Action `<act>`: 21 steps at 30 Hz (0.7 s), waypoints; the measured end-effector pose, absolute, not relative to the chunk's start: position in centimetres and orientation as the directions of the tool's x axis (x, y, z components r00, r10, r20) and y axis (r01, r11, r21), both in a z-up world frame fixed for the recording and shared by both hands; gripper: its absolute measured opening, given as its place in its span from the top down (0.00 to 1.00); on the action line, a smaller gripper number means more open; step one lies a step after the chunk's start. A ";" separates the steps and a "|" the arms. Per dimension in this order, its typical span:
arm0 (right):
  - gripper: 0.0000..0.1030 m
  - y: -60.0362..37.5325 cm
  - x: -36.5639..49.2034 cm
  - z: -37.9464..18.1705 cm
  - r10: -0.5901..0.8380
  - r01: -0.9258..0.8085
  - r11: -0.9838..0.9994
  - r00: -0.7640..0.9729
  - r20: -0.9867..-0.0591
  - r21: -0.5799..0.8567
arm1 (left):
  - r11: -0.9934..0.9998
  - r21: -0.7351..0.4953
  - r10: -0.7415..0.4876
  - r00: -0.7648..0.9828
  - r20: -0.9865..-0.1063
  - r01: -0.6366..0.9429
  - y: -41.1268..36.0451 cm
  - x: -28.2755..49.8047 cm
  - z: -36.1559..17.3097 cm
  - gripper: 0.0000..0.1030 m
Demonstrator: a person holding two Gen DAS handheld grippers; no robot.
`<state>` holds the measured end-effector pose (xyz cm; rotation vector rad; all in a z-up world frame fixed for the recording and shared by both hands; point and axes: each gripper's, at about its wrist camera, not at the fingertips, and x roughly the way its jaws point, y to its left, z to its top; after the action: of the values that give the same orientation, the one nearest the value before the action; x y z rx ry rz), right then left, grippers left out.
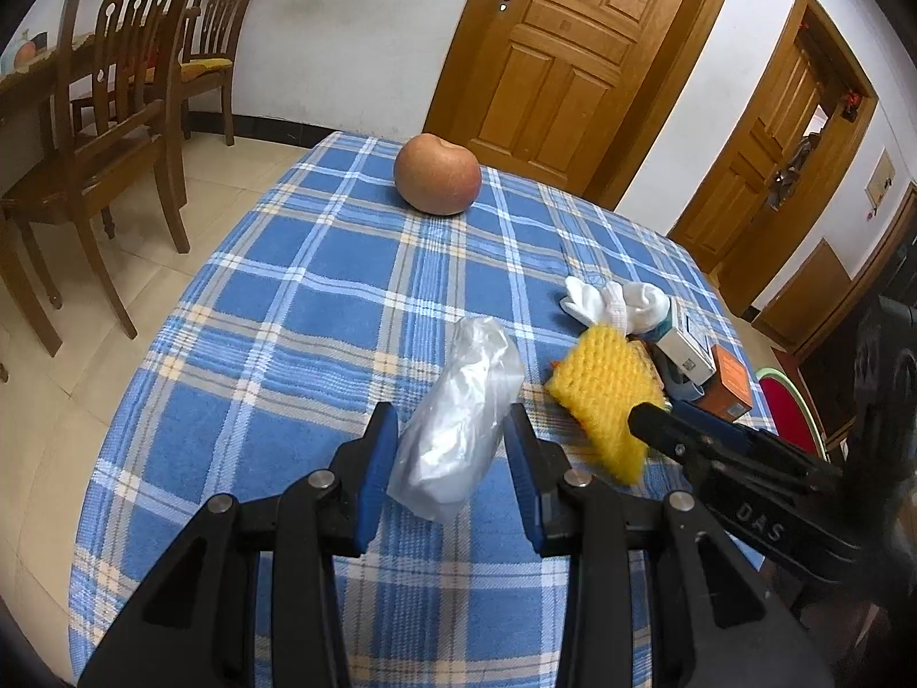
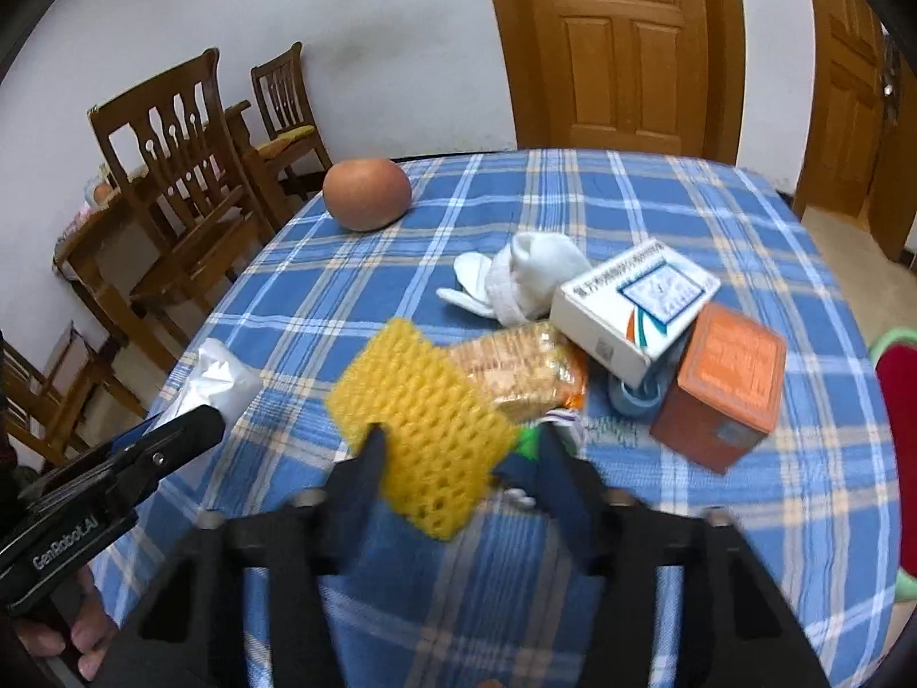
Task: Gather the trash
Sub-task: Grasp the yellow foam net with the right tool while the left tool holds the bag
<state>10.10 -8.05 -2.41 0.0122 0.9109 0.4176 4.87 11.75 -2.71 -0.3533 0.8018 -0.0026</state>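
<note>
On the blue plaid tablecloth (image 1: 298, 309) lies a crumpled clear plastic bag (image 1: 458, 424) — translucent, whitish, bunched into a long roll. It sits between the two blue-padded fingers of the left gripper (image 1: 453, 430), whose jaws stand spread on either side of it; whether the pads touch the plastic cannot be told. To its right is a yellow foam fruit net (image 2: 418, 418), a honeycomb-mesh sleeve, one piece, tilted up off the cloth. The right gripper (image 2: 458, 453) has its fingers at the net's lower edges and appears to be pinching it, though that view is blurred. Just behind the net lies one biscuit packet (image 2: 516, 370) with an orange wrapper. Beyond it are one white medicine box (image 2: 636, 304) propped at a tilt, one orange box (image 2: 722, 384) touching it, and a blue roll of tape (image 2: 633, 395) partly hidden under the white box. A white sock bundle (image 2: 527, 275) lies just behind the boxes. One reddish-brown apple (image 1: 437, 173) sits well apart near the far edge of the table — alone there. Two wooden chairs (image 1: 114, 114) stand beyond the table by the wall.
</note>
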 end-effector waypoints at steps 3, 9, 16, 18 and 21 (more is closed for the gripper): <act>0.67 -7.9 10.3 -2.7 0.374 -0.366 0.910 0.517 -0.770 0.196 | 0.941 -0.313 -0.141 0.696 -0.704 -0.127 11.5 5.0 -2.8 0.63; 0.93 -8.2 9.9 -2.8 0.412 -0.379 0.895 0.508 -0.757 0.234 | 0.943 -0.312 -0.148 0.694 -0.705 -0.116 11.1 5.0 -2.8 0.63; 0.98 -9.4 8.6 -1.3 0.453 -0.380 0.884 0.546 -0.705 0.273 | 0.944 -0.311 -0.152 0.697 -0.700 -0.106 10.6 4.9 -2.5 0.63; 0.98 -9.7 8.4 -0.9 0.461 -0.382 0.881 0.554 -0.694 0.280 | 0.946 -0.309 -0.152 0.700 -0.698 -0.103 10.4 4.9 -2.3 0.63; 0.97 -9.9 8.4 -0.7 0.469 -0.392 0.876 0.552 -0.689 0.282 | 0.946 -0.309 -0.151 0.703 -0.695 -0.102 10.3 4.8 -2.2 0.63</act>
<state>8.42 -9.89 -0.68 0.0988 0.8441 0.5104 4.83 10.35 -2.18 -0.3388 0.7952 -0.0282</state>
